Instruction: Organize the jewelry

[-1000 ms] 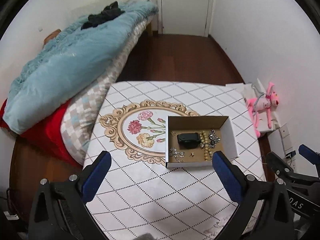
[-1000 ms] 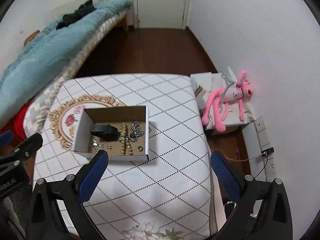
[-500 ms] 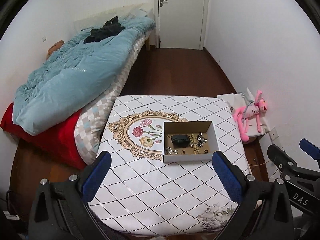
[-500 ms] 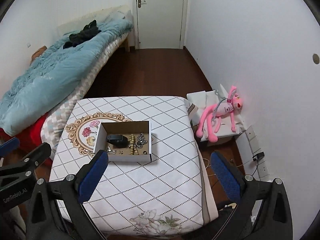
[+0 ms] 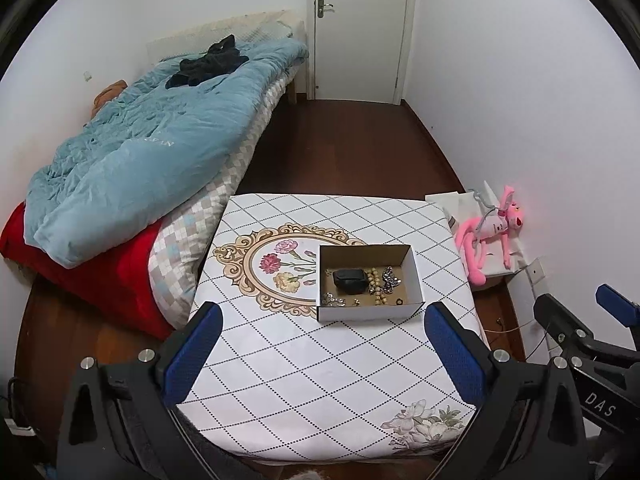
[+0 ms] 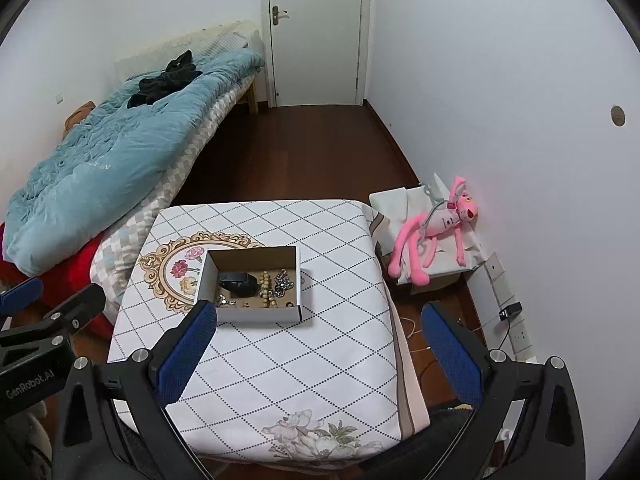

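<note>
Your left gripper, blue-padded fingers spread wide and empty, fills the bottom of the frame; your right gripper pokes in at the lower right edge, too cropped to read. At centre sits the open white cardboard box on the diamond-patterned white tablecloth; inside lie a black case, a string of pale beads just right of it and small silver pieces; a light-blue quilt fills the upper left; a pink plush toy lies at right.
</note>
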